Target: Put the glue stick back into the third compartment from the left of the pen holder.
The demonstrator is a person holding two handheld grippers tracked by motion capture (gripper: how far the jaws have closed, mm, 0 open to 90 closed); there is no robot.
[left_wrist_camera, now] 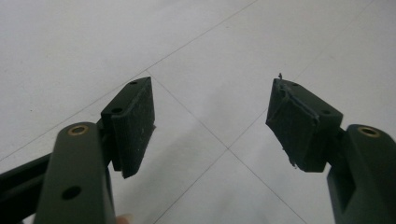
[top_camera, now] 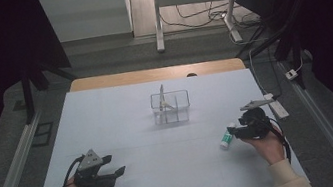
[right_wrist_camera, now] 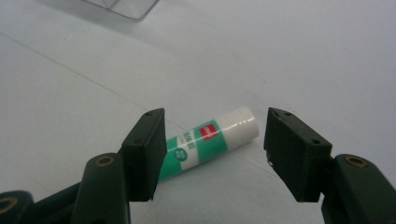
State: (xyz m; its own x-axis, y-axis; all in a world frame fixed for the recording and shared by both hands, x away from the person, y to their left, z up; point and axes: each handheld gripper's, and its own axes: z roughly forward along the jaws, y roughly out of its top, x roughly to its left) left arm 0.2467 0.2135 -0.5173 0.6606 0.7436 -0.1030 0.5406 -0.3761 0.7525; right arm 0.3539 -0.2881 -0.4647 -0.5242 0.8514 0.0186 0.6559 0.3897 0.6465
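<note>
Grey floor (top_camera: 98,58) surrounds the white table (top_camera: 120,131); cables (top_camera: 203,17) trail beyond.

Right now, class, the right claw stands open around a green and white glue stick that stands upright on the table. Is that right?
Not quite. The glue stick is not upright: it lies on its side on the table, as the right gripper view shows. The rest holds: the right claw is open, with the green and white stick between its jaws and no pad pressing on it.

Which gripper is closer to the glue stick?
Right. The right gripper has its open jaws on either side of the glue stick; the left gripper sits far across the table, jaws open over bare surface.
</note>
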